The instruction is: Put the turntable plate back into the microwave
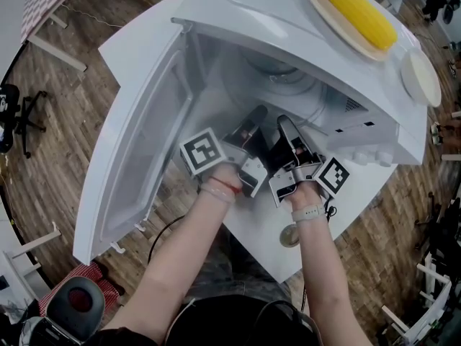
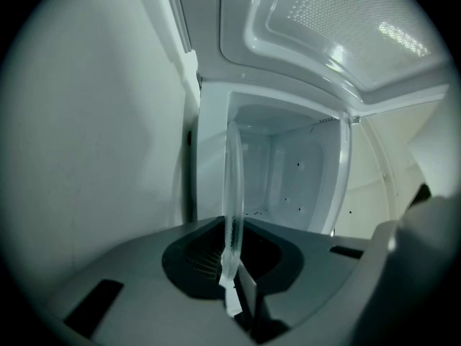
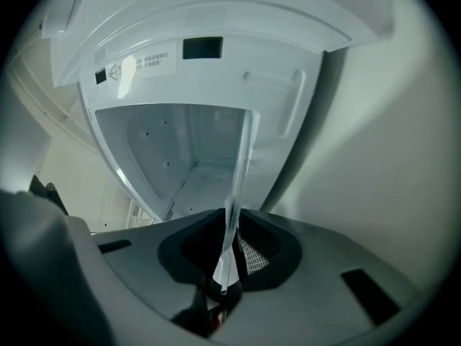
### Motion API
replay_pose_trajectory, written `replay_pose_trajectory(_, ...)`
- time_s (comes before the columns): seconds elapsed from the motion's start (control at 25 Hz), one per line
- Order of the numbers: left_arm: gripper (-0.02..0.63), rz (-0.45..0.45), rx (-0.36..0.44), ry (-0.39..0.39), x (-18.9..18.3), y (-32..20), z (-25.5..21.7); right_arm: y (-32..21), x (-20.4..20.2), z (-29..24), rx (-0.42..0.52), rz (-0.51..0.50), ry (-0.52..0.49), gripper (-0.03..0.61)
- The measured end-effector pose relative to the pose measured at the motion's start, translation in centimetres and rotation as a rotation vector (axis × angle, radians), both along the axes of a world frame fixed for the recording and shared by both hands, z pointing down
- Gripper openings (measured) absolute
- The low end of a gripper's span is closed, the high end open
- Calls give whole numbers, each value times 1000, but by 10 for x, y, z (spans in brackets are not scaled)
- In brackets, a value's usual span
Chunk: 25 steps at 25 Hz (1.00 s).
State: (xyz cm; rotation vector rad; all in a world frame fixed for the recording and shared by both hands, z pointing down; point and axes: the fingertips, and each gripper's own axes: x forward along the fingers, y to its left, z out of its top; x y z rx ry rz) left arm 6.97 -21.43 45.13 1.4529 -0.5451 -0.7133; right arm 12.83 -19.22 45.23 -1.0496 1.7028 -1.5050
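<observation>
Both grippers, left (image 1: 253, 118) and right (image 1: 287, 125), are clamped on the near rim of the plate (image 2: 232, 186), one on each side. It is being carried through the open mouth of the microwave (image 1: 238, 13). The door (image 1: 137, 143) stands wide to the left. What remains is to seat the plate on the floor and let go.

Head view: high above, facing steeply down on the open microwave (image 1: 252, 27).
Left gripper view: close, facing into the cavity (image 2: 288, 171).
Right gripper view: equally close, perhaps tilted.
Shared: cavity; turntable plate (image 2: 234, 193) edge-on.
</observation>
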Motion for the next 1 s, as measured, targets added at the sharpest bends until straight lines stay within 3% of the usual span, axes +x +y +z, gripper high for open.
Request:
replay_pose_trajectory(0.28, 34, -5, 15, -21, -1, 2, -2, -1, 2, -1, 8, 2, -30, 71)
replay_pose_trajectory(0.48, 35, -17, 25, 43, 2, 4, -11, -5, 8, -3, 15, 8, -31, 69)
replay_pose_trajectory(0.64, 35, -16, 14, 14, 1, 2, -8, -8, 9, -3, 18, 11, -37, 69)
replay_pose_trajectory(1.0, 35, -18, 0, 37, 1, 4, -9, -12, 11, -3, 18, 19, -34, 69)
